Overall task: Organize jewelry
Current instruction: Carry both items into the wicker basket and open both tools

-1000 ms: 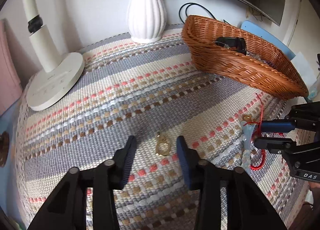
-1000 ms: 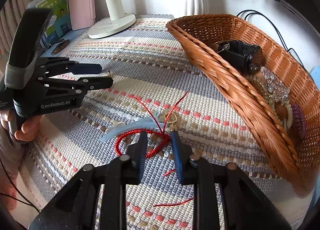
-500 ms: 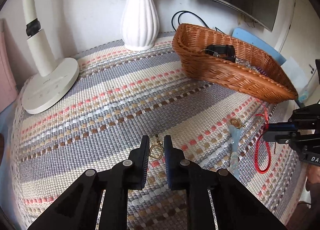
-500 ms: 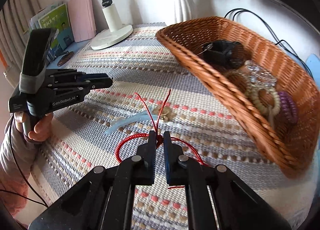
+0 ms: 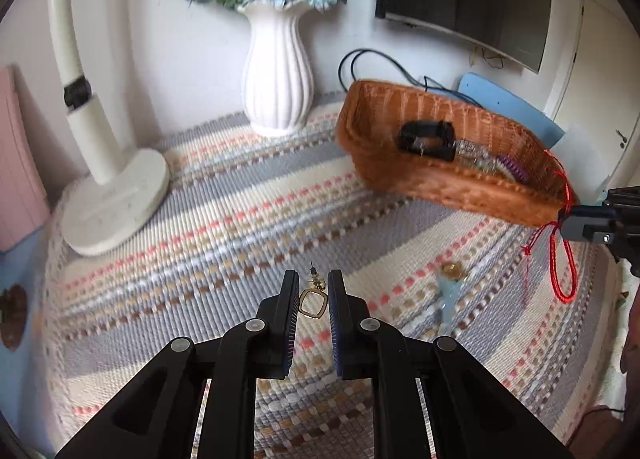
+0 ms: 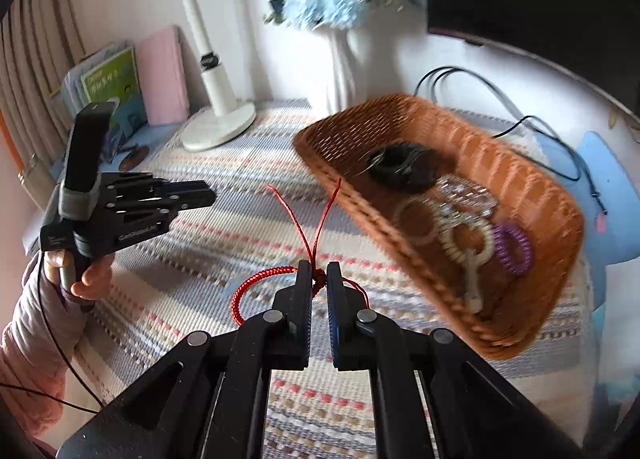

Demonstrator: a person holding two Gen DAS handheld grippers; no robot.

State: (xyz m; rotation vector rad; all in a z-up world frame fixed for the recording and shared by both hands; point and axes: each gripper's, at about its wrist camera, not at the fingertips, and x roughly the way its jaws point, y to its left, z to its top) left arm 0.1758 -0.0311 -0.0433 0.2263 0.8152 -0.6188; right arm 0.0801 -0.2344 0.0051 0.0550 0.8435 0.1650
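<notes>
Holding two items clear of the striped woven cloth (image 5: 224,195), we log them in turn. Item one: a gold earring (image 5: 313,301) with a rounded-square hoop and a post, pinched between the pads of our left gripper (image 5: 313,295), its post sticking up past the fingertips. Item two: a red cord bracelet (image 6: 260,285), clamped at its knot by our right gripper (image 6: 319,279), the braided loop hanging to the left of the fingers and two loose ends rising above them toward the basket. Item three: a wicker basket (image 6: 532,195) on the far right of the cloth, containing a black watch (image 6: 402,165), a purple coil hair tie (image 6: 513,247), a pale beaded bracelet (image 6: 466,237) and some clear sparkly pieces that are too blurred for us to name. Item four: a pale blue piece (image 5: 450,297) with a gold fitting, possibly a hair clip, lying on the cloth between our two grippers. Background: a white ribbed vase (image 5: 278,71) of blue flowers and a white lamp base (image 5: 116,207) on the cloth's far side.
</notes>
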